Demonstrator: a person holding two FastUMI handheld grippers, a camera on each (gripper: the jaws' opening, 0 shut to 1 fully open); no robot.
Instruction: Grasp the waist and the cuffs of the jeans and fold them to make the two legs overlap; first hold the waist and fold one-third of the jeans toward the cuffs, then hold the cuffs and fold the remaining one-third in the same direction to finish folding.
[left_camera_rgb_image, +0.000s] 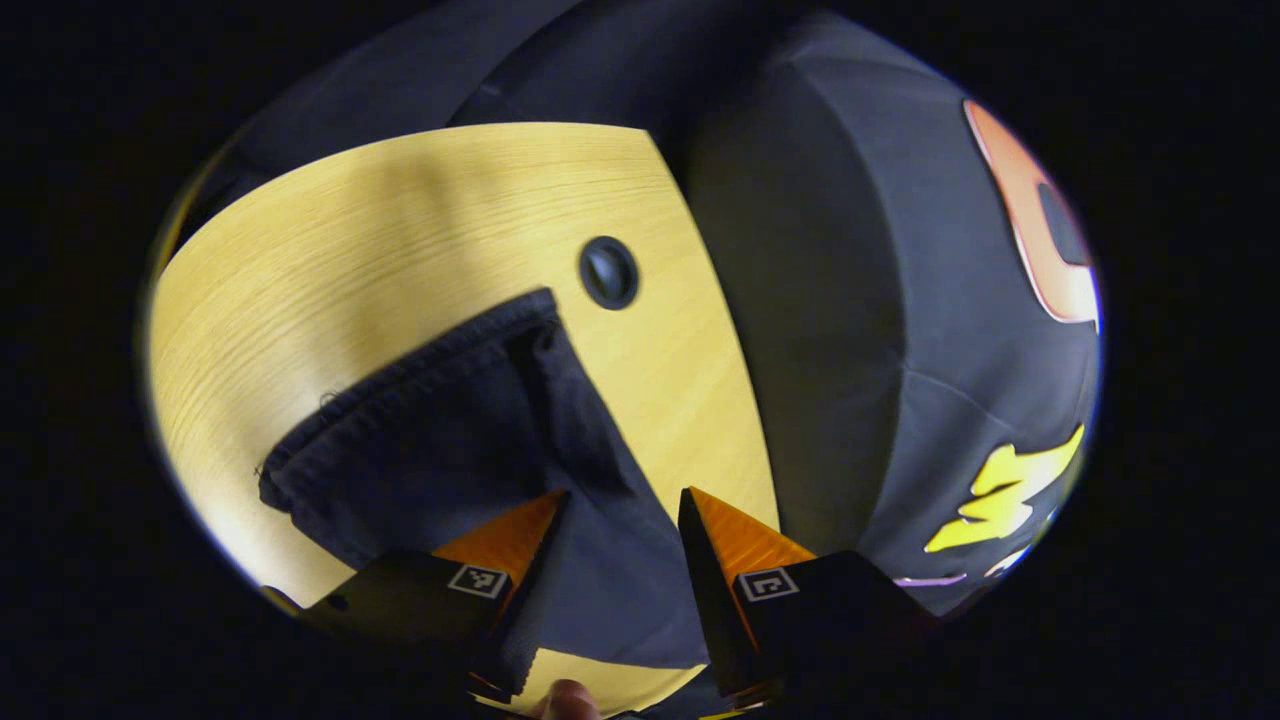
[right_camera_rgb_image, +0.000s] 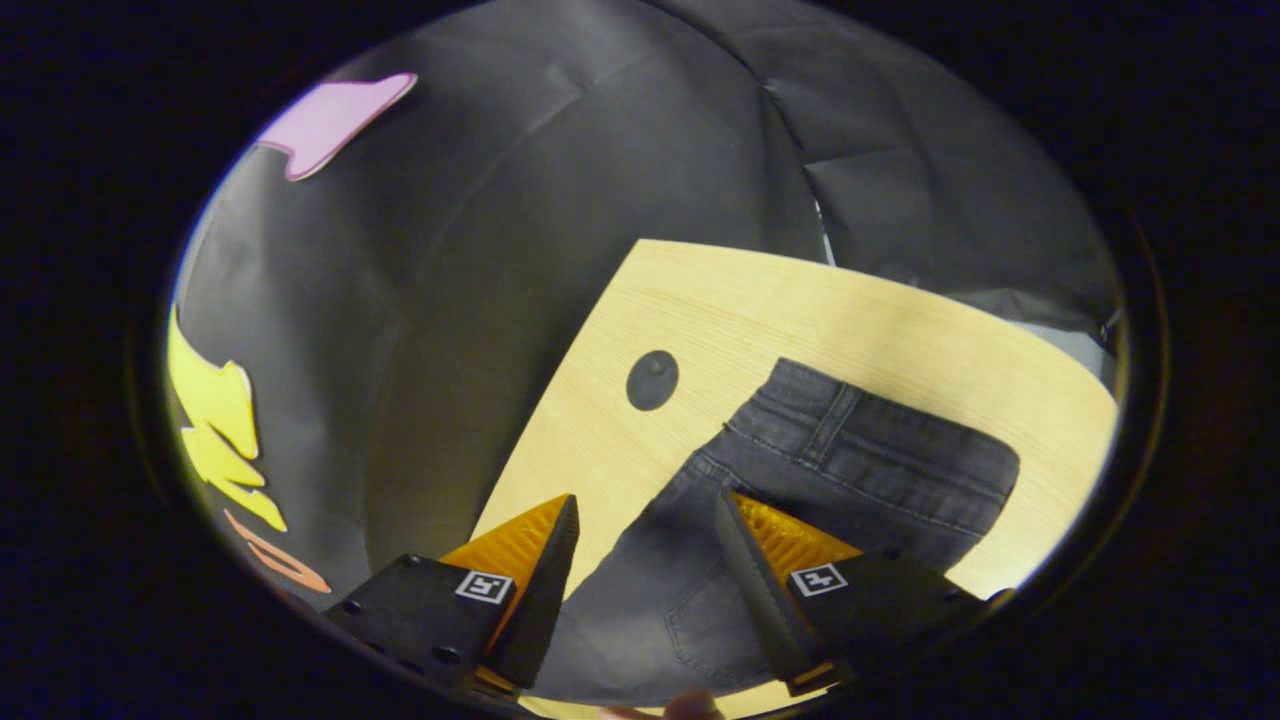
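Dark jeans lie flat on a light wooden table (left_camera_rgb_image: 350, 250). In the left gripper view their cuff end (left_camera_rgb_image: 430, 420) shows its hemmed edge toward the upper left. My left gripper (left_camera_rgb_image: 622, 495) is open above the leg cloth, close to the leg's right edge, and the fabric shows between its fingers. In the right gripper view the waist (right_camera_rgb_image: 860, 440) with its band and a belt loop lies on the table (right_camera_rgb_image: 800, 300). My right gripper (right_camera_rgb_image: 645, 500) is open over the seat area near the jeans' left edge, with one finger over the cloth and the other over bare wood.
A round black cable cap (left_camera_rgb_image: 608, 272) is set in the tabletop near the table's edge, and it also sits left of the waist (right_camera_rgb_image: 652, 380). The table edge drops off beside it to the booth's black cloth wall (left_camera_rgb_image: 850, 300). A person's fingertip (left_camera_rgb_image: 570, 700) shows at the bottom.
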